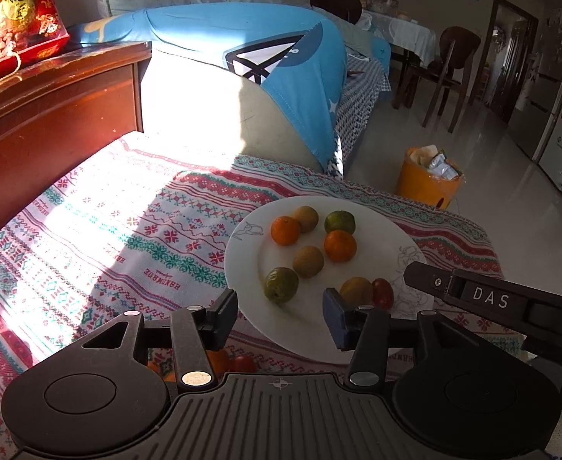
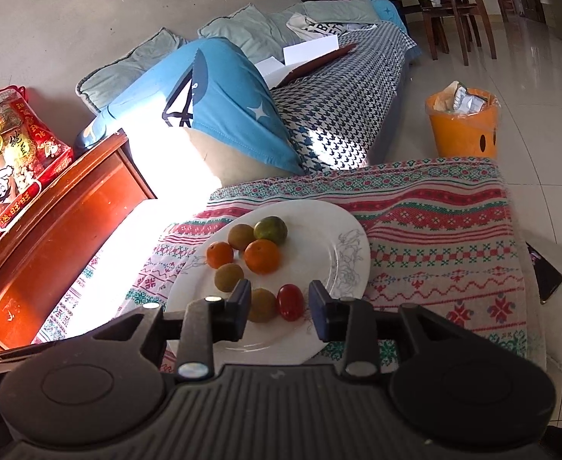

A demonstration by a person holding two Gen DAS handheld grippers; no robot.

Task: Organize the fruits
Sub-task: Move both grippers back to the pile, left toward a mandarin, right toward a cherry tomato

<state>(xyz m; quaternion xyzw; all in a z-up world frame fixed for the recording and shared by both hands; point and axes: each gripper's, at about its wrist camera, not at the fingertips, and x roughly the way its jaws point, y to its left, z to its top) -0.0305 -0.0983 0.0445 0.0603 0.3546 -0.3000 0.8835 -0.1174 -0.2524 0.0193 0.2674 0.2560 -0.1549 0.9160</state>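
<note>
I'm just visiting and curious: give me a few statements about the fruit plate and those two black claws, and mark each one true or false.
1. The round white plate holds two bright orange mandarins. True.
2. The right gripper is clamped on the small red tomato. False: its jaws stand open, with the tomato lying on the plate between and beyond them.
3. The left gripper is open and holds nothing. True.
4. The plate sits on bare wood. False: it rests on a red-and-green patterned woven cloth.
5. The orange plastic bin on the floor is empty. False: packets and wrappers stick out of its top.
</note>
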